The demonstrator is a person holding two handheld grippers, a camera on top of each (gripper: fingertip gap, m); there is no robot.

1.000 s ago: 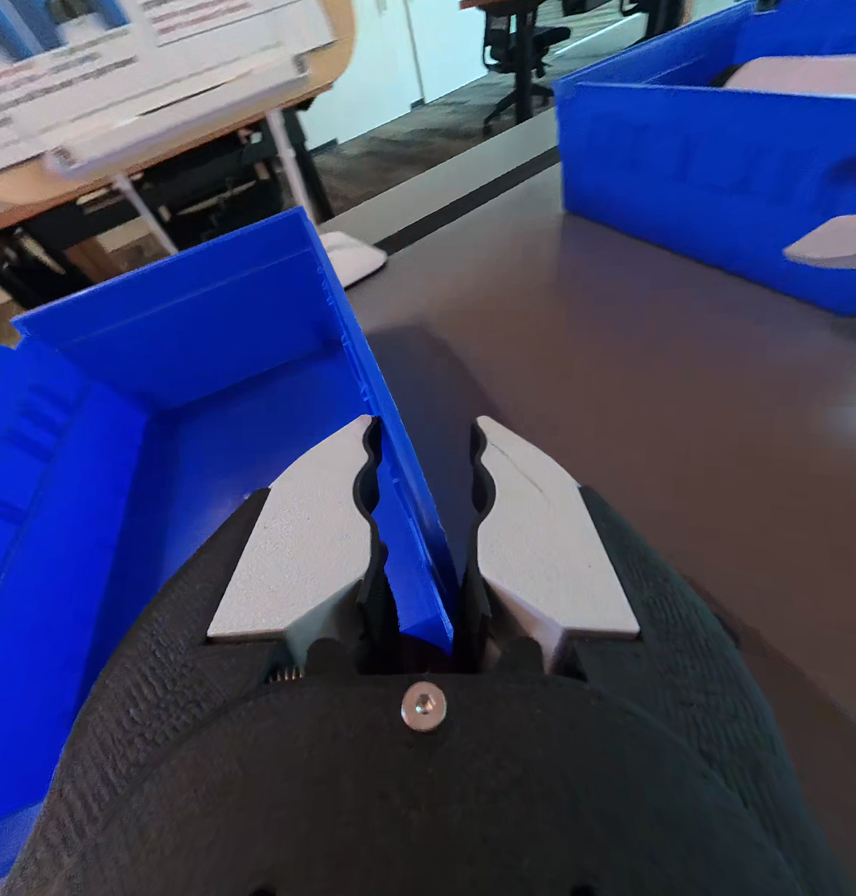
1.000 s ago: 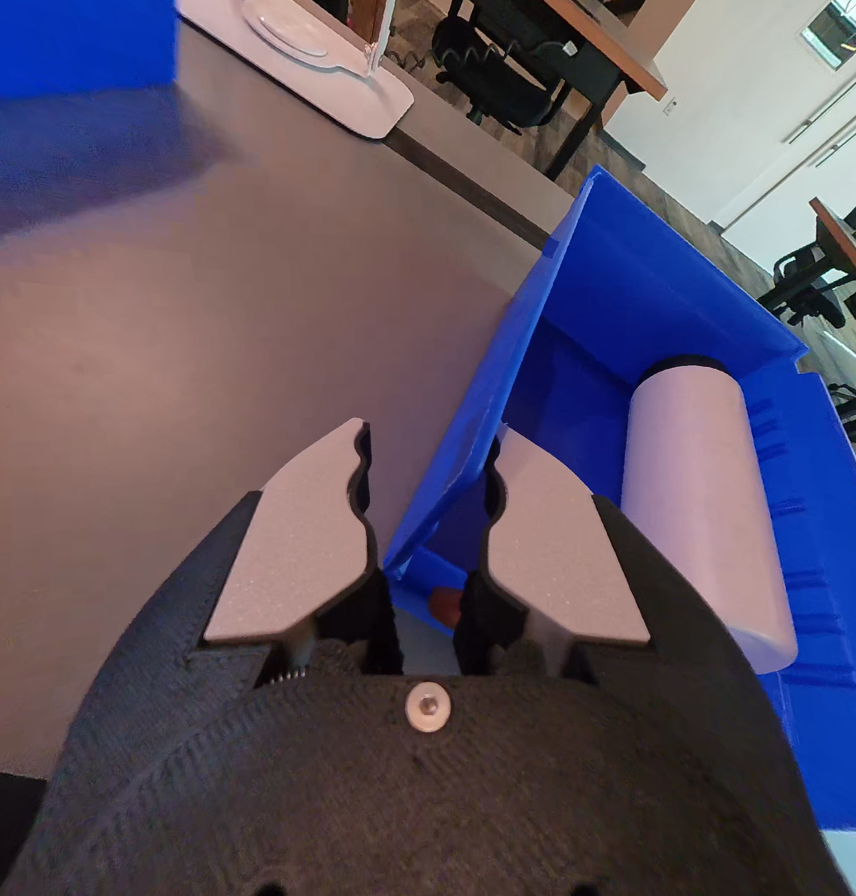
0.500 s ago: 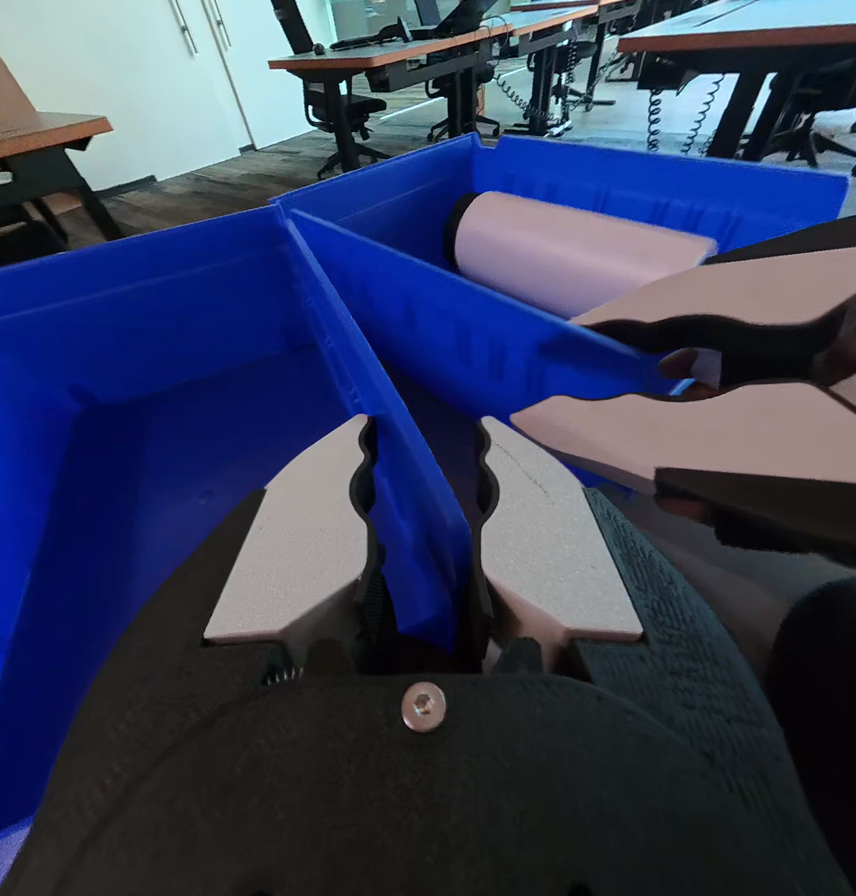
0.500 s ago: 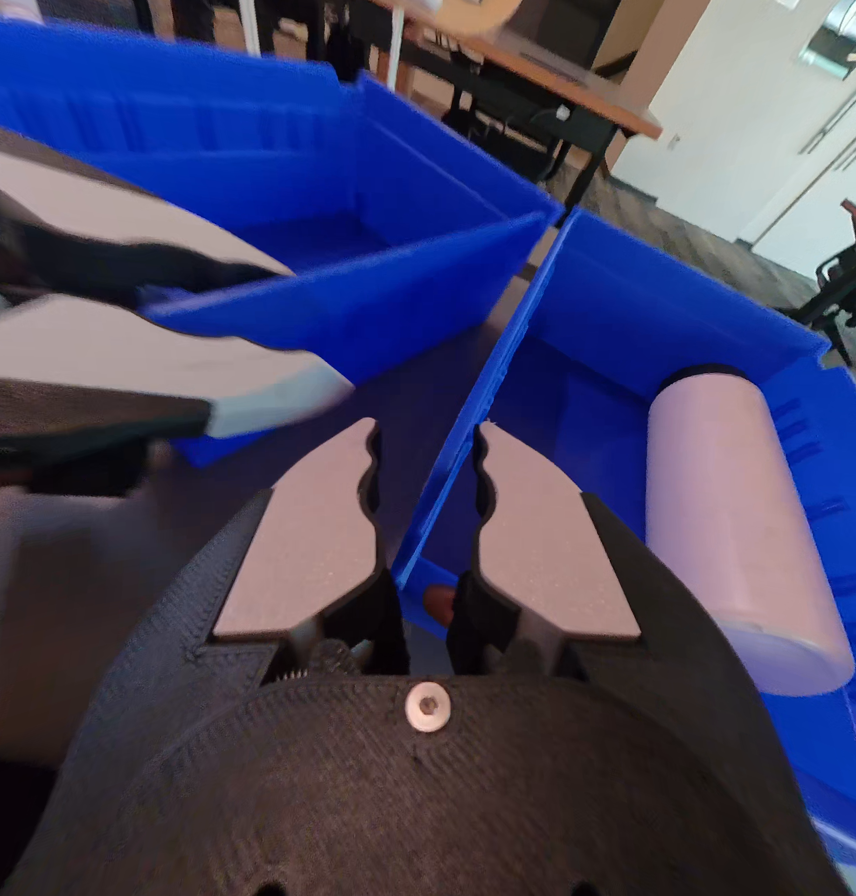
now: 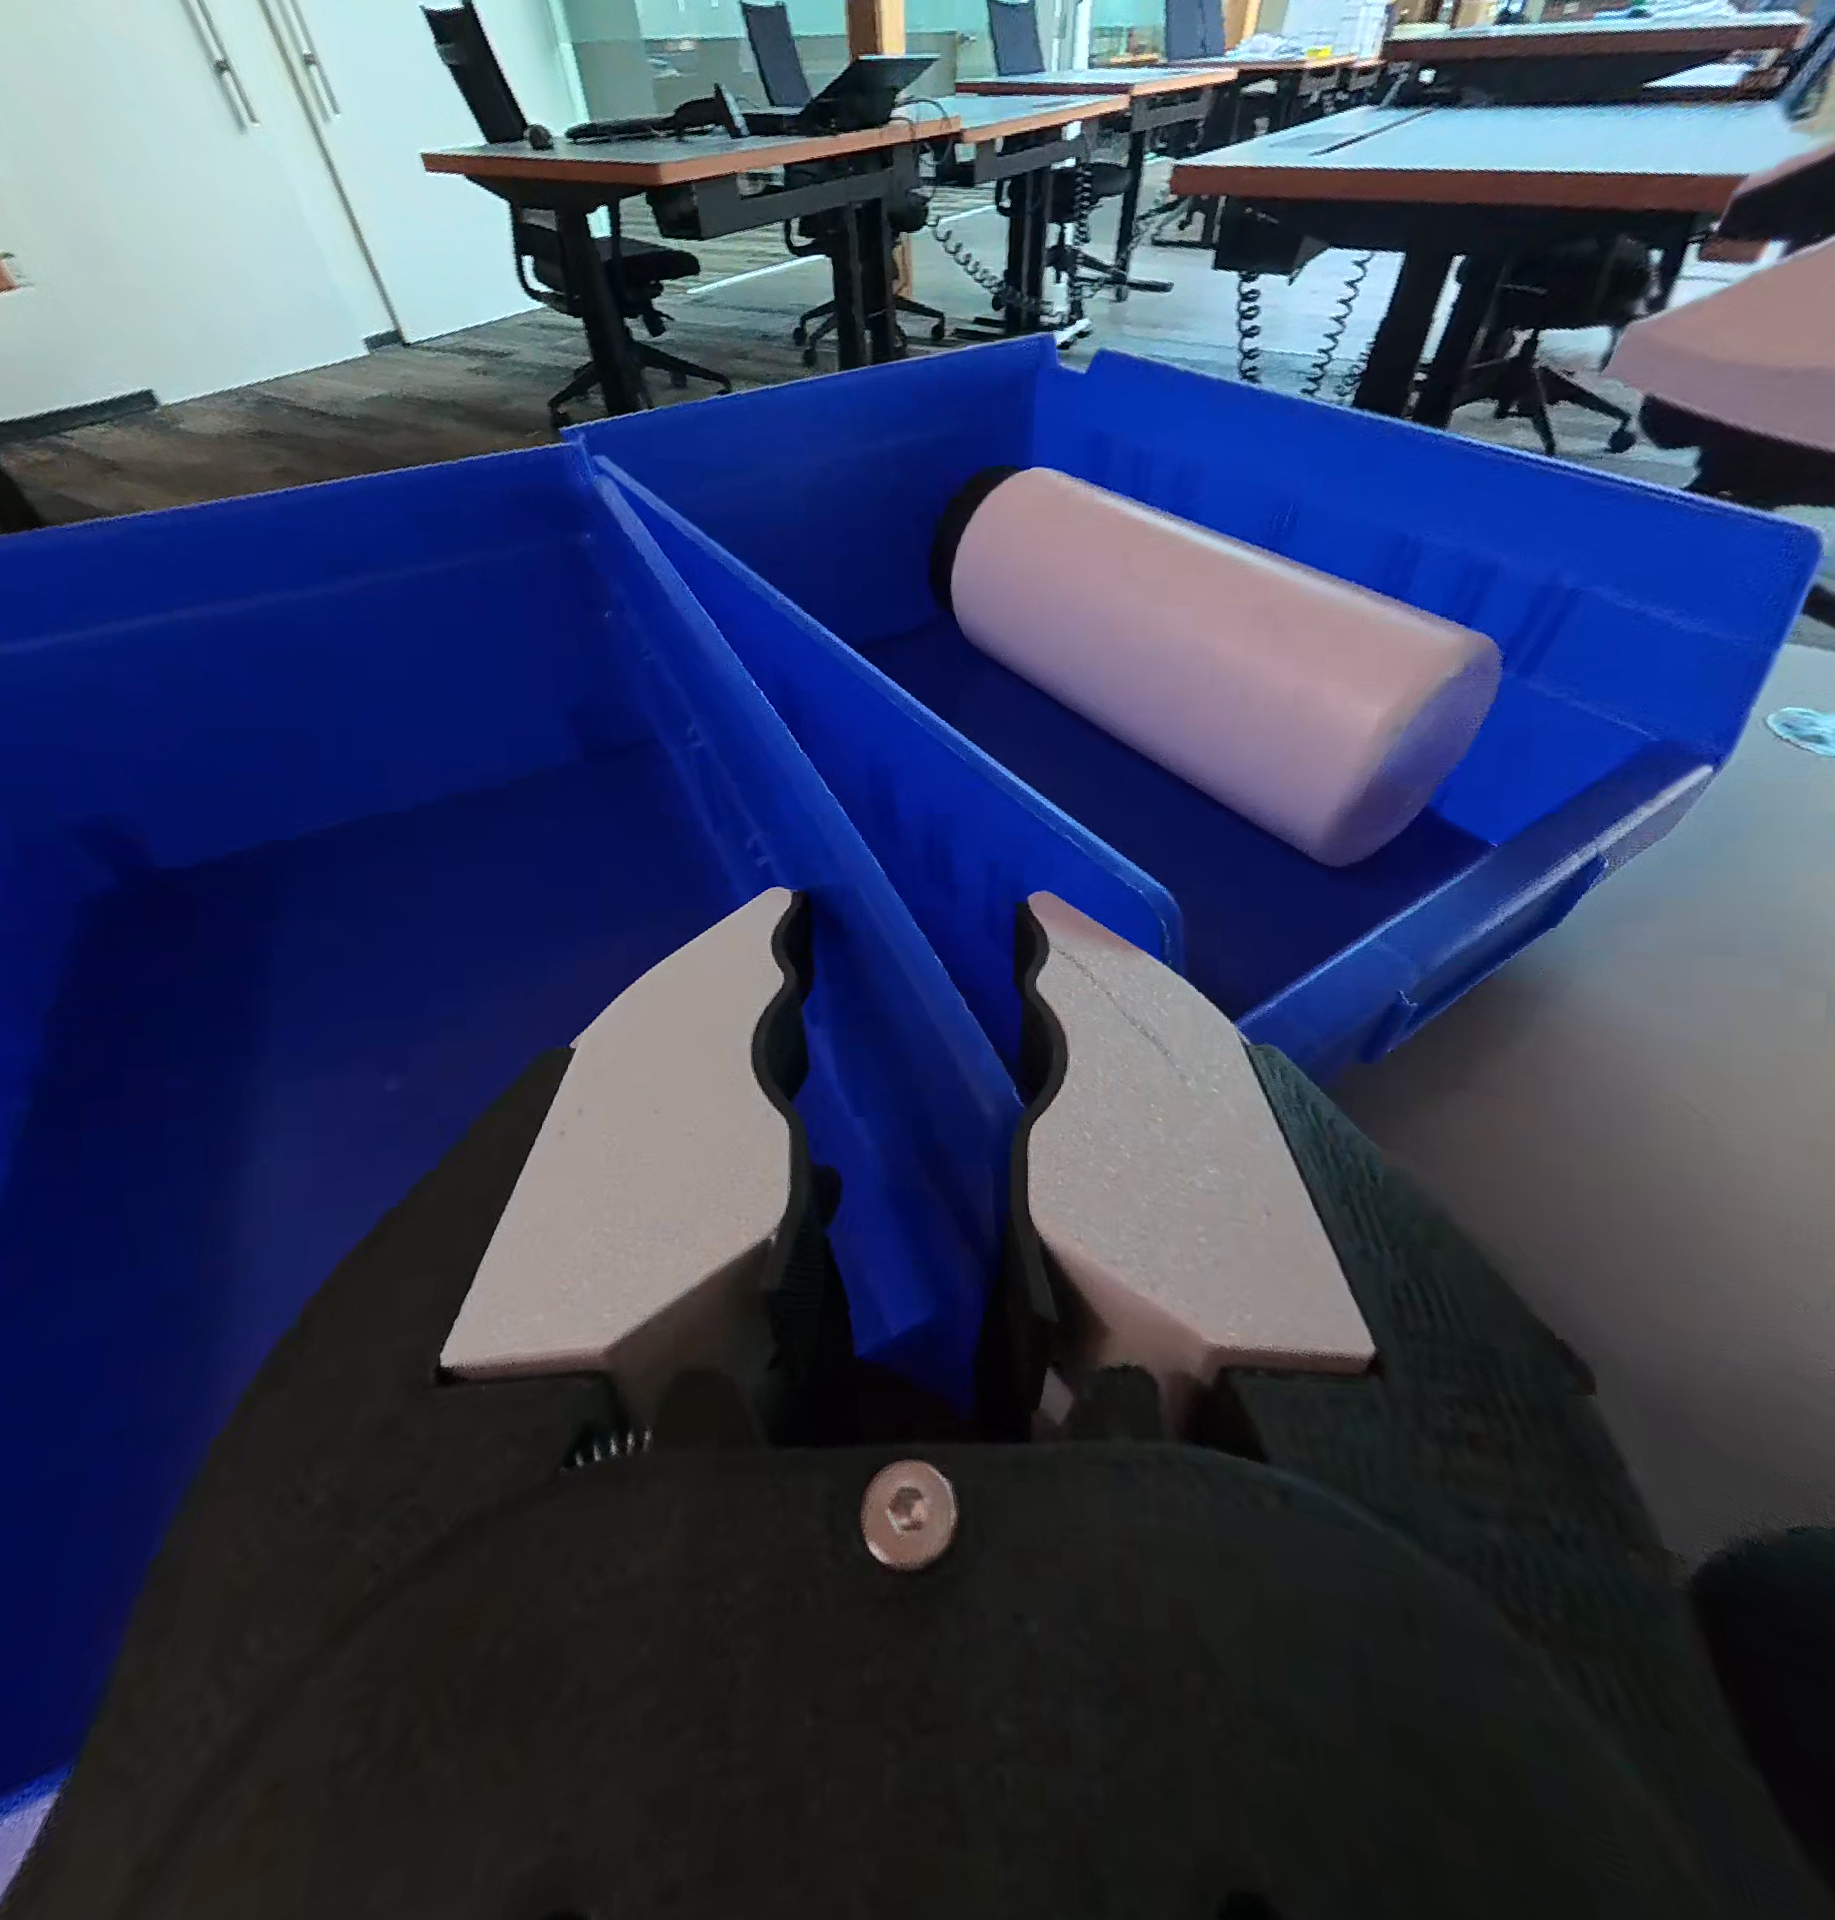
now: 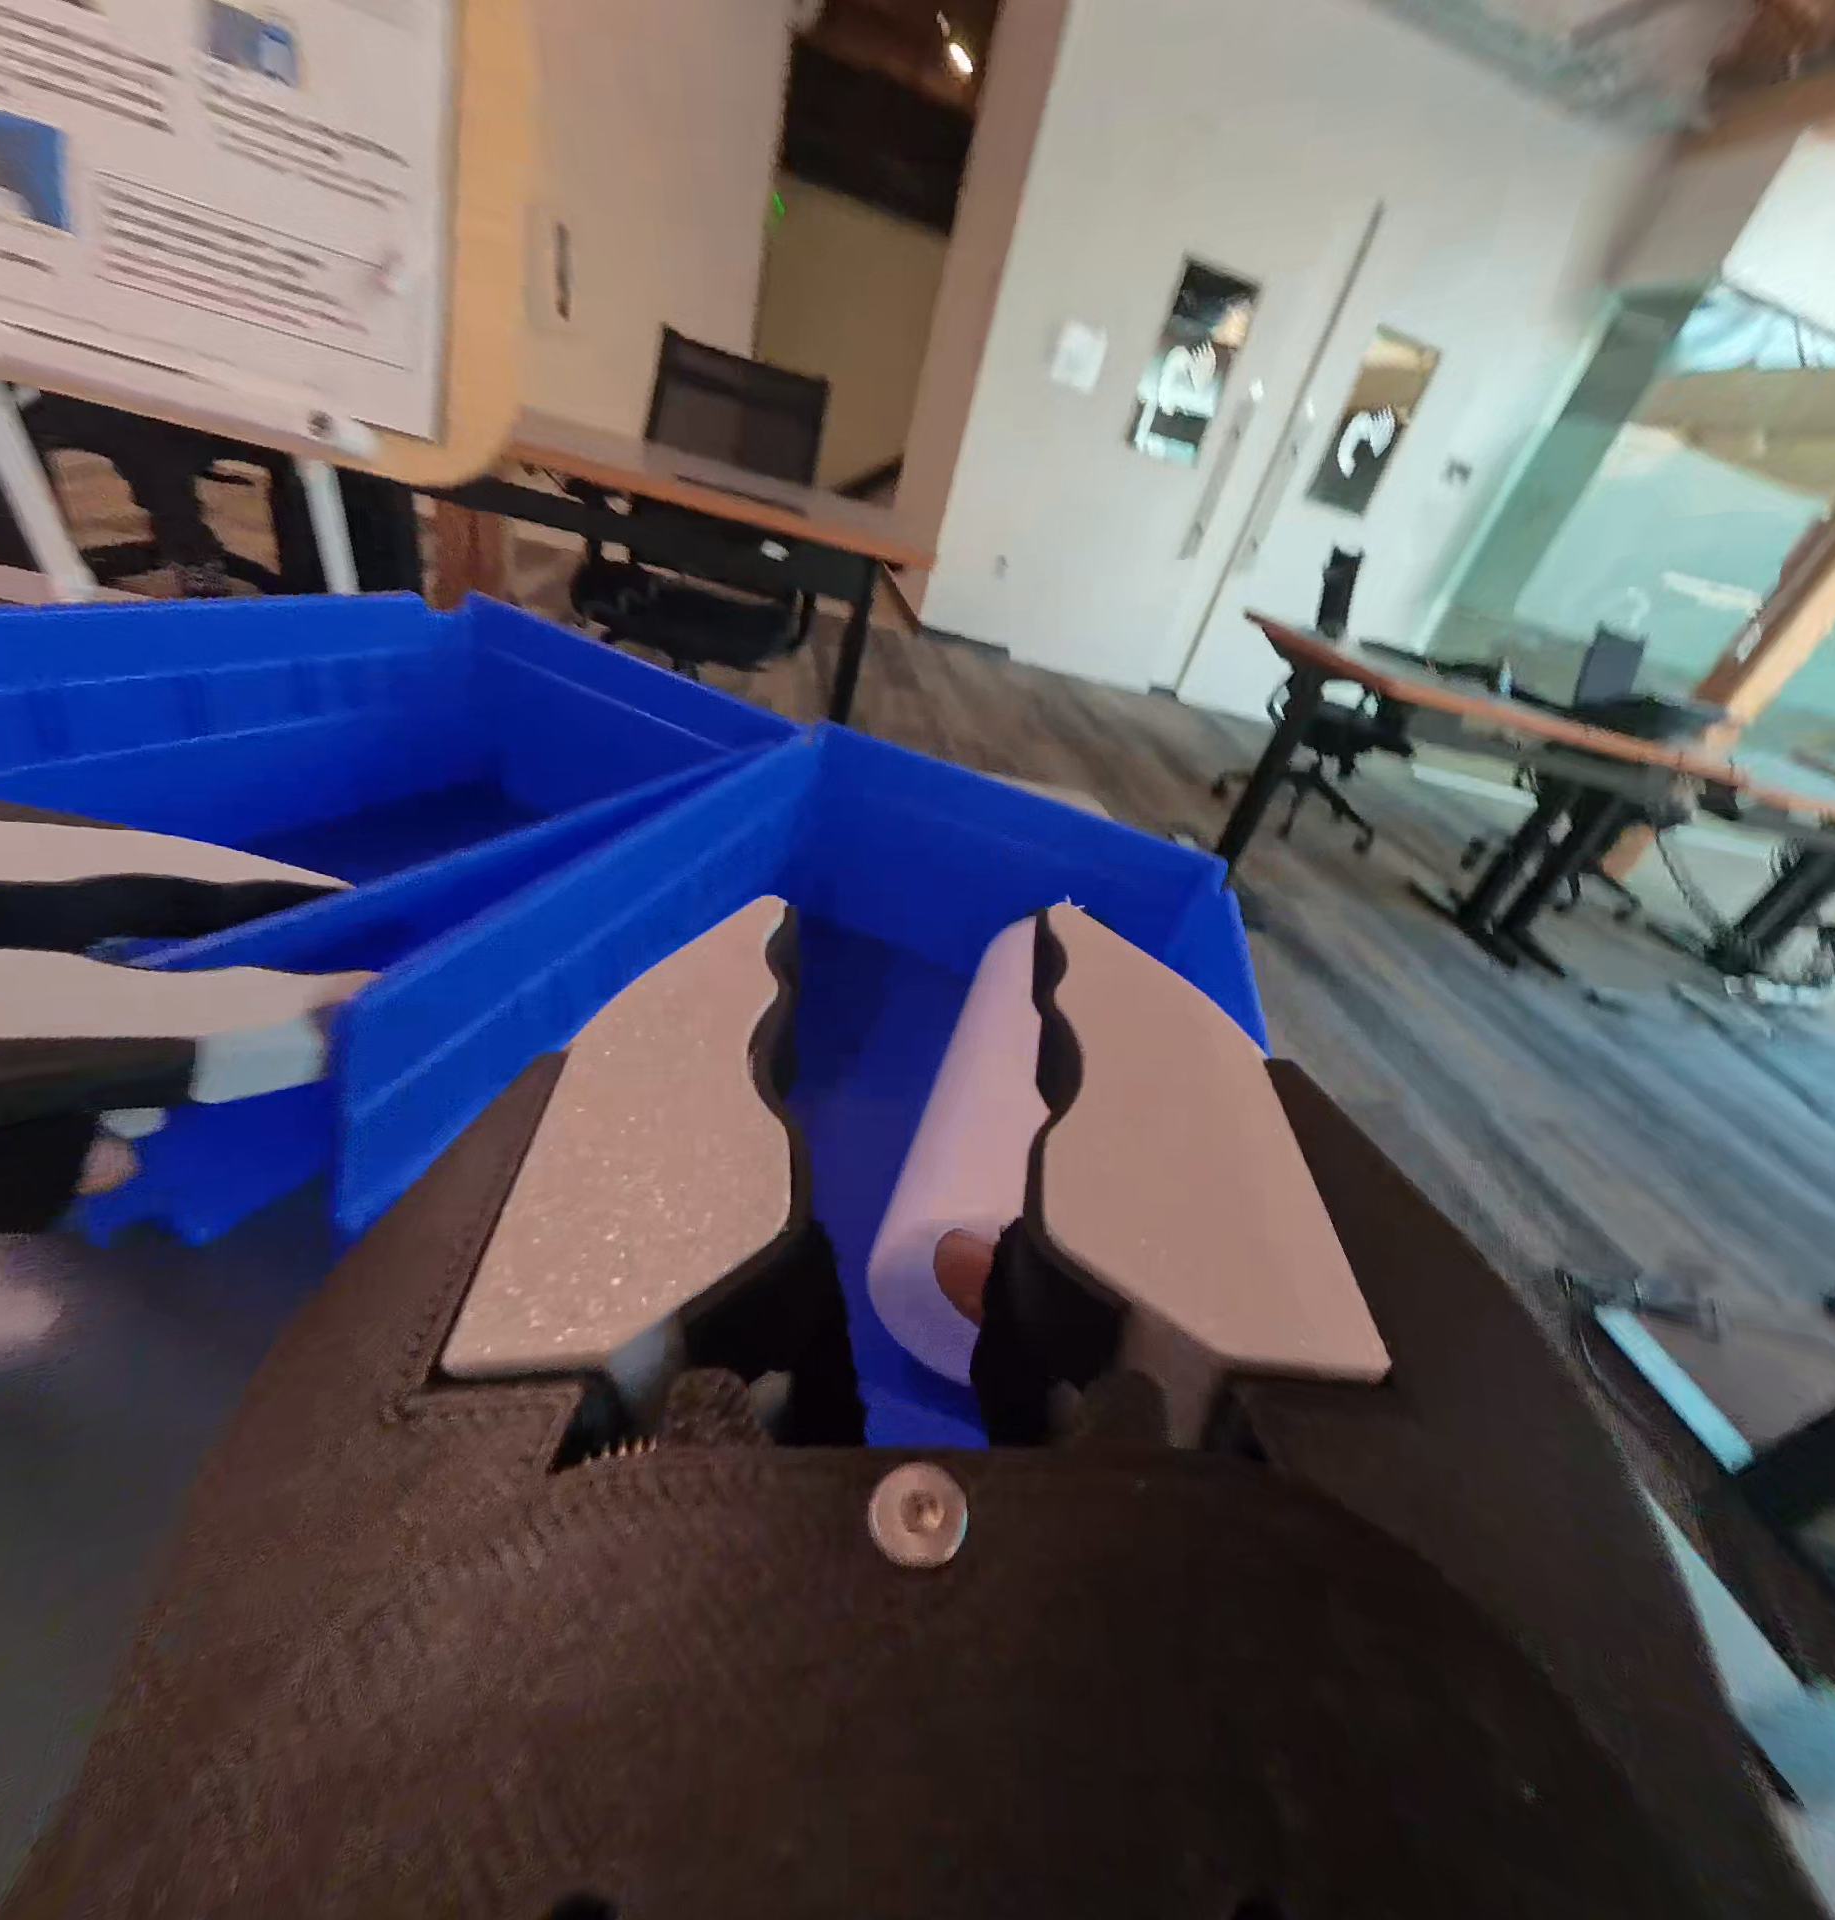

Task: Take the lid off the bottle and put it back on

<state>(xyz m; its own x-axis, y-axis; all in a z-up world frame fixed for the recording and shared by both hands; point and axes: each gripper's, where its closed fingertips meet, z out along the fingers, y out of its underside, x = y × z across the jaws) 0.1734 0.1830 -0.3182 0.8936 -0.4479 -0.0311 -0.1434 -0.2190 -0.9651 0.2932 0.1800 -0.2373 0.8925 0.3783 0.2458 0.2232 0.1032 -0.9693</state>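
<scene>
Left gripper (image 5: 908, 925) pinching left bin's wall (image 5: 892, 1049), right gripper (image 6: 911, 925) spread over right bin (image 6: 996, 831), pink bottle (image 5: 1193, 655) lying inside, black lid (image 5: 960, 520) on.

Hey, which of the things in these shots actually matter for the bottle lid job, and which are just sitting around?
For the job:
- bottle, lying in the right bin
- lid, black, on its far end
- left gripper, straddling the left bin wall
- right gripper, over the right bin

Just lying about:
- desks
- chairs
- poster board
</scene>
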